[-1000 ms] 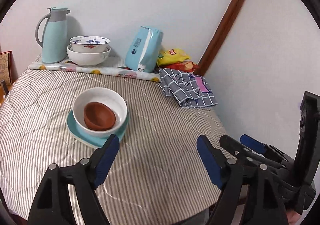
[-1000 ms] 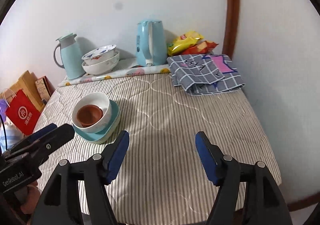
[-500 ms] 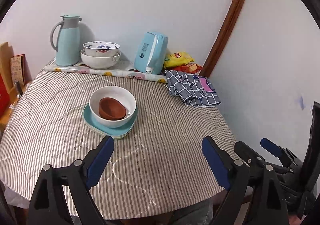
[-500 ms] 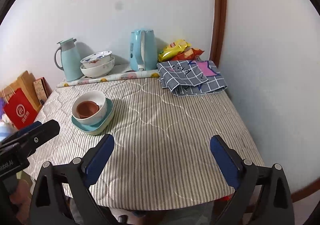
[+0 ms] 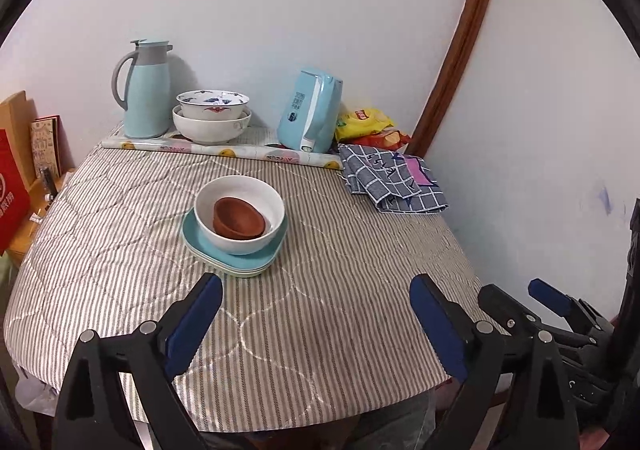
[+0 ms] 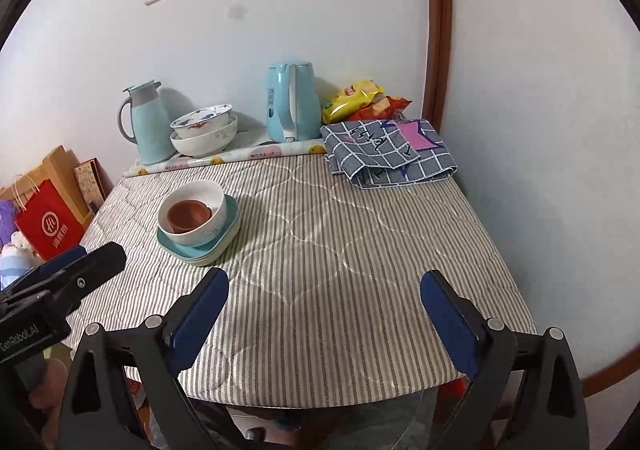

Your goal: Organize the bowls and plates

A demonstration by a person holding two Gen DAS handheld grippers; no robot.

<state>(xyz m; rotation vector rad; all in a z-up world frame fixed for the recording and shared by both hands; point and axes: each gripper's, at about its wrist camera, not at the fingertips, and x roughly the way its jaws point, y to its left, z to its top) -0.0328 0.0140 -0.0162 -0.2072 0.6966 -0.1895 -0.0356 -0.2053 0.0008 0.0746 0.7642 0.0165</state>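
A brown bowl (image 5: 238, 217) sits inside a white bowl (image 5: 240, 240), which rests on stacked teal plates (image 5: 262, 260) at the middle left of the striped table (image 5: 340, 330). The right wrist view shows the same stack: brown bowl (image 6: 188, 213), white bowl (image 6: 200, 232), teal plates (image 6: 192, 250). At the back, a patterned bowl (image 5: 212, 101) nests in a larger white bowl (image 5: 210, 129). My left gripper (image 5: 315, 284) hovers over the near edge, short of the stack, its jaws opening with nothing between them. My right gripper (image 6: 324, 278) stands open and empty over the near edge.
Along the back wall stand a teal thermos jug (image 5: 144, 89), a blue kettle (image 5: 310, 113) and snack bags (image 5: 368, 121). A folded checked cloth (image 5: 392, 181) lies at the back right. A red paper bag (image 6: 48, 226) stands left of the table.
Both grippers have drawn back from the stack toward the table's near edge and risen slightly. Both pairs of jaws have spread wider.
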